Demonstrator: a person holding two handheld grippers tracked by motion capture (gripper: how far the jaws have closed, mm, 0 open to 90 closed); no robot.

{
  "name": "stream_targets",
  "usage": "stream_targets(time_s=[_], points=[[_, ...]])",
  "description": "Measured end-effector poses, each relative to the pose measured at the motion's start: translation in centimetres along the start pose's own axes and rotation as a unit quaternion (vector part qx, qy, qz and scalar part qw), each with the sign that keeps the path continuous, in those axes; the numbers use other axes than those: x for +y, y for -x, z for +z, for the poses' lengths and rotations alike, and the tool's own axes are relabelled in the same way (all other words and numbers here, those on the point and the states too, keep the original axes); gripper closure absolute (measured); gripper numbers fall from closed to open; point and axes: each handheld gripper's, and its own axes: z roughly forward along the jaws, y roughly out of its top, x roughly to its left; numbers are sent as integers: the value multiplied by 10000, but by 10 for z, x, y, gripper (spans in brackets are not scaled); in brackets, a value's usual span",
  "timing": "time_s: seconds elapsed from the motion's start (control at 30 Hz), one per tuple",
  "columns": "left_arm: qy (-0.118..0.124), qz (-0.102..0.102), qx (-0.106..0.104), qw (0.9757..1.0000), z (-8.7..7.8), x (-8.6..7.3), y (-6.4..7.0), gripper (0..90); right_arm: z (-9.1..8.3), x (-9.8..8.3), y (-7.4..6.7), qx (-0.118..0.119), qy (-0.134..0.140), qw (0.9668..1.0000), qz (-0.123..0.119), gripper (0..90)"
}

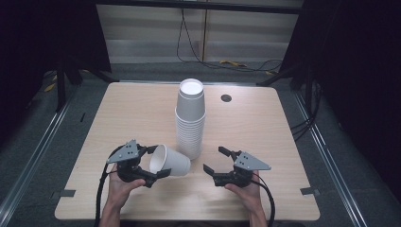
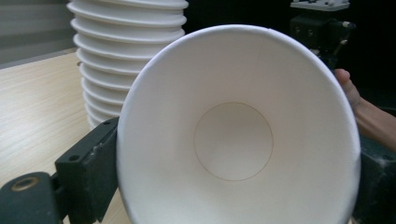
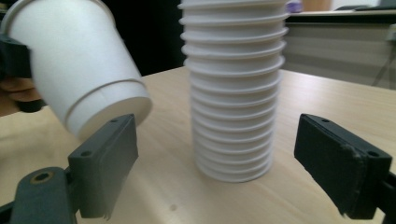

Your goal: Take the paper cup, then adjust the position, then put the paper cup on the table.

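A tall stack of white paper cups [image 1: 190, 118] stands upside down near the table's middle, also seen as the stack [image 3: 233, 93] and the stack [image 2: 121, 56]. My left gripper [image 1: 153, 163] is shut on a single white paper cup [image 1: 169, 162] at its rim, holding it on its side with the base toward the right. The cup's open mouth [image 2: 233, 140] faces the left gripper view. In the right gripper view the held cup [image 3: 79, 65] hangs tilted at upper left. My right gripper [image 1: 216, 160] is open and empty, right of the stack's foot, jaws apart.
The light wooden table [image 1: 118, 123] has a round cable hole [image 1: 226, 98] at its back right. Dark floor and metal rails surround it, with cables trailing behind. The person's hands [image 1: 243, 189] come in from the near edge.
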Motion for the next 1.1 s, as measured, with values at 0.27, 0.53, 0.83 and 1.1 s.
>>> stream_targets(time_s=[0.27,0.53,0.83,1.1], points=[[-85,-52,395,9992,-16,1,-12,89,-2,-7,-2,-473,82,9988,-70,129],[-342,-228,853,9955,-30,5,-28,90,0,-10,-1,-745,-23,9972,-66,129],[-629,-327,1301,9890,-28,17,-44,90,-5,-22,2,-1080,311,9937,39,129],[-887,-267,1607,9827,-26,35,-54,90,-12,-24,4,-1216,468,9915,26,129]])
